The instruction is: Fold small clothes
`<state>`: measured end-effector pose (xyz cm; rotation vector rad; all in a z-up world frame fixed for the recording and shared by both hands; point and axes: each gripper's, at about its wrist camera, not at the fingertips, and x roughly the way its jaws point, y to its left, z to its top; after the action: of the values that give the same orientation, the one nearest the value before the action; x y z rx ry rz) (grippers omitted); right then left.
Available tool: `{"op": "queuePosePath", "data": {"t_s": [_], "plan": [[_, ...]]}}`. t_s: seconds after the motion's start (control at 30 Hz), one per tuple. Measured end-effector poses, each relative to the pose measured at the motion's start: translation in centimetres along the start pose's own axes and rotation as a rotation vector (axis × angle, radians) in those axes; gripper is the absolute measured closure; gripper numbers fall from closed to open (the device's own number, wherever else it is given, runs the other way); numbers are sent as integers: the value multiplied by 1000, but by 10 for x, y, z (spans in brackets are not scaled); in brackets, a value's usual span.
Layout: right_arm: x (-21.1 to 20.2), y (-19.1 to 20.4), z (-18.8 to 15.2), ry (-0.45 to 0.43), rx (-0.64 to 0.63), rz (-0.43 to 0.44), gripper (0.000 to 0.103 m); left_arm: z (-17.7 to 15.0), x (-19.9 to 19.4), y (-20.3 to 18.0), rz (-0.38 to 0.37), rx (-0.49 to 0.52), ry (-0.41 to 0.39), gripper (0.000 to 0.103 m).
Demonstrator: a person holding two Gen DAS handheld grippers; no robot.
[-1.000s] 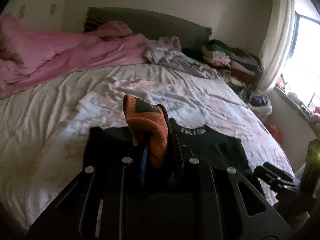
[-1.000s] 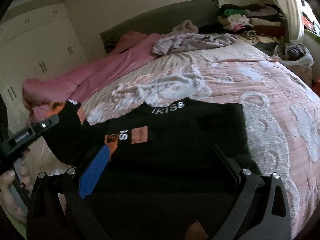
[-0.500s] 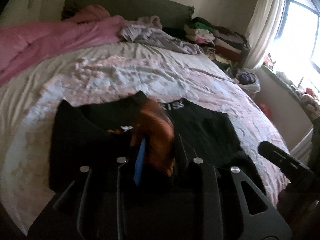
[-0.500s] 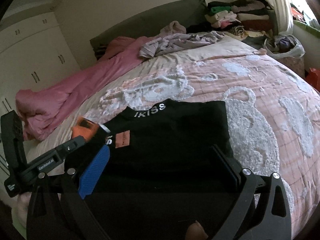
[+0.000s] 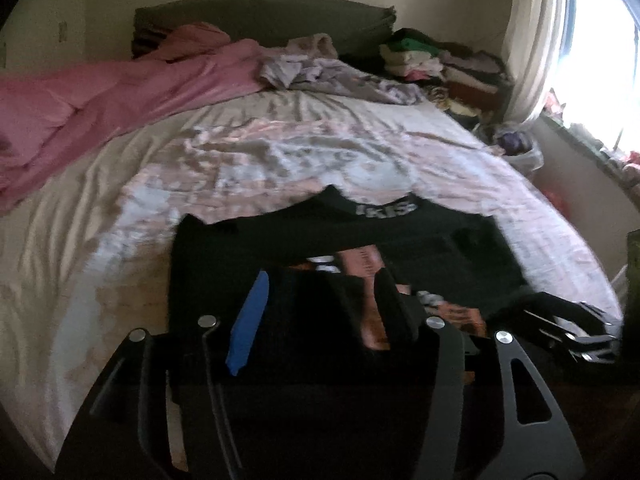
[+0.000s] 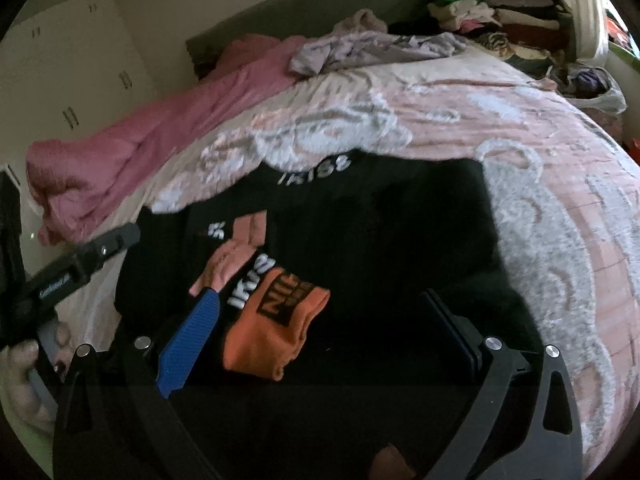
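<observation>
A black top [image 5: 440, 248] with white lettering at the collar lies flat on the bed; the right wrist view shows it too [image 6: 380, 240]. Its sleeve is folded across the front, and the orange cuff [image 6: 272, 332] rests on the black cloth. My left gripper [image 5: 322, 280] hovers low over the top with its jaws opening. The cuff [image 5: 374, 324] lies just beyond its right finger, and no pad presses it. My right gripper [image 6: 320, 296] stands open and wide above the cuff and the lower part of the top. The left gripper [image 6: 128, 236] shows at the left there.
The pink and white patterned bed cover [image 5: 280, 160] spreads around the top. A pink blanket [image 5: 120, 92] and crumpled lilac clothes [image 5: 320, 72] lie at the headboard end. Folded clothes [image 5: 440, 64] are stacked by the curtain and window at the right. A hand [image 6: 24, 380] grips the left tool.
The left gripper came down with the orange cuff, its jaws parted, and the cuff now lies on the top's front. The right gripper also sank closer to the top.
</observation>
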<state>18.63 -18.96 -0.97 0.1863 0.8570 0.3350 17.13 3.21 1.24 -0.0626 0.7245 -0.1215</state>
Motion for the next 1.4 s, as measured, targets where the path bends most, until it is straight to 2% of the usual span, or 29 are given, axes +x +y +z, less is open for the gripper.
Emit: {"op": "queuePosePath", "data": {"t_s": [0.2, 0.3, 0.33, 0.43, 0.5, 0.53, 0.57, 0.63, 0.67, 0.77, 0.93, 1.1, 1.37, 1.4], "plan": [[24, 17, -10, 50, -41, -12, 6, -4, 6, 20, 47, -26, -11, 50], [34, 22, -10, 53, -58, -38, 13, -4, 6, 31, 50, -43, -13, 44], [40, 22, -10, 68, -57, -42, 19, -4, 6, 36, 54, -52, -19, 44], [53, 22, -13, 95, -65, -60, 25, -3, 5, 50, 67, -80, -25, 43], [56, 24, -15, 85, -77, -73, 35, -1, 2, 61, 72, -109, -30, 43], [57, 26, -15, 80, -82, -71, 46, 0, 0, 67, 77, -120, -38, 43], [57, 28, -15, 78, -89, -61, 52, 0, -2, 69, 83, -126, -46, 43], [59, 33, -16, 79, -112, -60, 61, 4, -7, 76, 101, -143, -67, 43], [59, 36, -16, 74, -125, -61, 74, 5, -10, 79, 100, -151, -73, 43], [57, 41, -14, 57, -134, -36, 84, 7, -16, 87, 110, -170, -94, 43], [37, 55, -1, -14, -200, -36, 87, 9, -20, 92, 113, -180, -108, 43], [10, 60, 30, -97, -261, -53, 87, 10, -22, 95, 112, -185, -111, 43], [-10, 27, 55, -134, -254, -150, 88, 11, -21, 97, 111, -187, -108, 43], [-10, 22, 54, -132, -249, -160, 88, 14, -22, 101, 131, -160, -110, 43]]}}
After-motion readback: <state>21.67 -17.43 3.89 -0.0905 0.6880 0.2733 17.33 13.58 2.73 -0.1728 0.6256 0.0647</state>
